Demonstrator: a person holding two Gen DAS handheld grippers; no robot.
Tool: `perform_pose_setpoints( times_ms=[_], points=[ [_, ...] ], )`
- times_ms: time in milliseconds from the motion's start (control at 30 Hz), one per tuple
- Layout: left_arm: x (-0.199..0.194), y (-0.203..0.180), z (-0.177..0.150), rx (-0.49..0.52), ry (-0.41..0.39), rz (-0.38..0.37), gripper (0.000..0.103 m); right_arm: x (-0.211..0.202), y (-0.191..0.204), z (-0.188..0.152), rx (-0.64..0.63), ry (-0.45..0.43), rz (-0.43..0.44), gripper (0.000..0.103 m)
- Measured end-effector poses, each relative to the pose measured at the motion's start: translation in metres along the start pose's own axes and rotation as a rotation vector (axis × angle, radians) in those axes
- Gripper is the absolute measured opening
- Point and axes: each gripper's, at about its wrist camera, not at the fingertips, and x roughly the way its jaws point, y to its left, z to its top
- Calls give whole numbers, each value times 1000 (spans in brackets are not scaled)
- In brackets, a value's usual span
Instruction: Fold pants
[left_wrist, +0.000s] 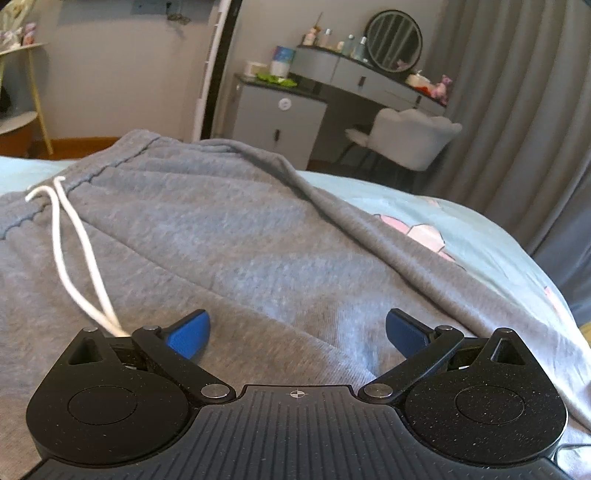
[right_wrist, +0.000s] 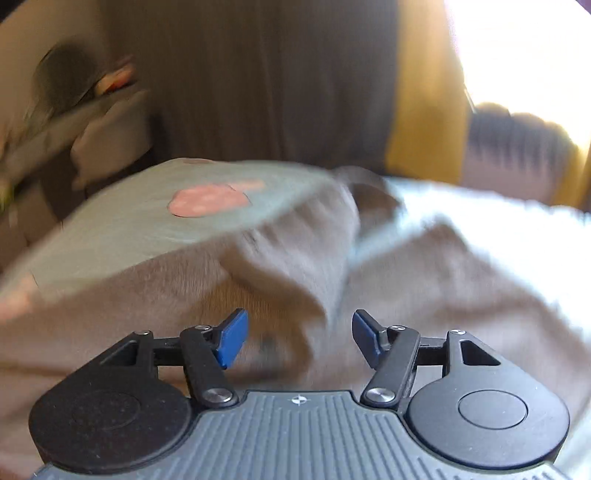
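Grey sweatpants (left_wrist: 229, 251) lie spread on the bed, waistband at the far left with a white drawstring (left_wrist: 74, 251) trailing toward me. My left gripper (left_wrist: 295, 336) is wide open and empty, low over the pants' upper part. In the blurred right wrist view the pants' legs (right_wrist: 280, 266) lie bunched, with a cuff at the far end. My right gripper (right_wrist: 299, 338) is open and empty just above them.
The bed has a pale green sheet (left_wrist: 480, 229) with pink shapes. Beyond its edge stand a grey dressing table (left_wrist: 354, 81) with a round mirror, a light chair (left_wrist: 410, 136) and grey curtains (left_wrist: 517, 110). The right wrist view shows a curtain and bright window.
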Motion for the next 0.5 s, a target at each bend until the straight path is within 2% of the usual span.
perform_pose_setpoints(
  times_ms=[67, 167, 200, 233, 267, 300, 333, 433, 500],
  points=[
    [-7, -3, 7, 4, -21, -4, 103, 18, 18, 4, -184, -8, -38, 63],
    [-7, -13, 25, 43, -45, -47, 103, 52, 28, 7, -320, 29, -104, 60],
    [-3, -15, 32, 58, -33, -74, 103, 62, 25, 9, -313, 60, -97, 59],
    [4, -16, 41, 71, -18, -99, 103, 65, 20, 11, -281, 72, -66, 51],
    [15, -16, 52, 70, -4, -100, 103, 65, 16, 15, -252, 71, -39, 37],
    [24, -16, 59, 64, 6, -90, 103, 63, 14, 18, -246, 61, -33, 27],
    [37, -15, 70, 50, 17, -82, 103, 61, 9, 19, -240, 44, -37, 8],
    [72, -13, 93, -27, 75, -92, 103, 46, -13, 17, -121, -20, -25, 6],
    [92, -11, 103, -72, 99, -125, 103, 43, -36, 13, 7, -23, 4, 6]
  ],
)
